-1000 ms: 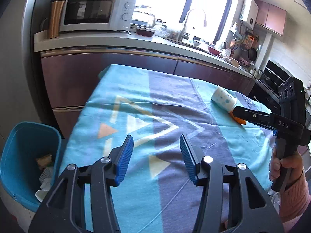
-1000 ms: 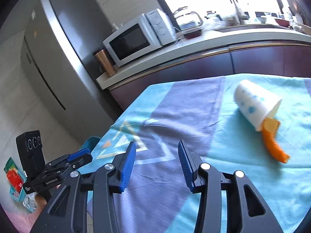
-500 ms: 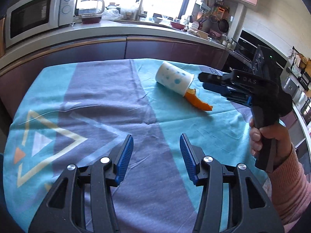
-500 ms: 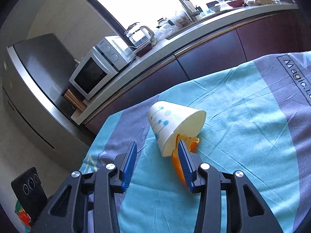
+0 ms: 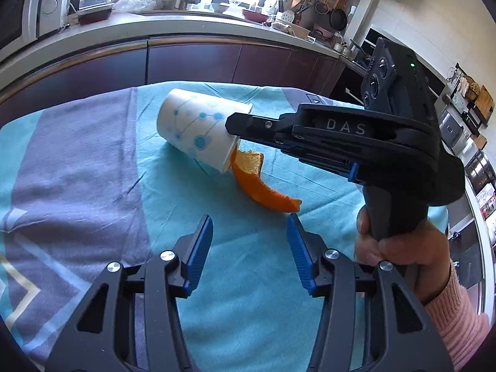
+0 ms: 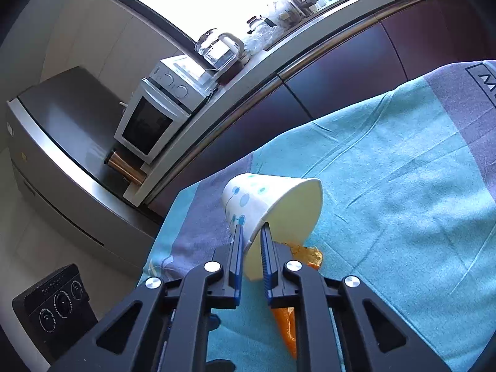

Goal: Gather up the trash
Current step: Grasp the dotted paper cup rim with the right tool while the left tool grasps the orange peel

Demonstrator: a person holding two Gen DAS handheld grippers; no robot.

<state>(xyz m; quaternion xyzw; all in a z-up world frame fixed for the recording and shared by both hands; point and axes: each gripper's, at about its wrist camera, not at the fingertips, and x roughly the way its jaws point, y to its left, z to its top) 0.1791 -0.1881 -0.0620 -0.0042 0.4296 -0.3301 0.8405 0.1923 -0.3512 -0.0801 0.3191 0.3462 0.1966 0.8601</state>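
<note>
A white paper cup (image 5: 192,131) with blue dots lies on its side on the teal and grey tablecloth (image 5: 93,170). An orange peel (image 5: 260,189) lies at its mouth. My right gripper (image 6: 251,238) is shut on the cup's rim (image 6: 272,214), one finger inside and one outside; the peel (image 6: 305,255) shows just behind its fingers. In the left wrist view the right gripper (image 5: 235,124) reaches the cup from the right. My left gripper (image 5: 249,221) is open and empty, just in front of the peel's near end.
A kitchen counter (image 5: 186,28) with dark cabinets runs behind the table. A microwave (image 6: 152,114), a glass kettle (image 6: 220,51) and a steel fridge (image 6: 62,142) stand at the left. The table's far edge is close behind the cup.
Both grippers moved toward the cup and peel. My right gripper went from open to shut on the cup's rim. My left gripper swung right from the bin side and stays open.
</note>
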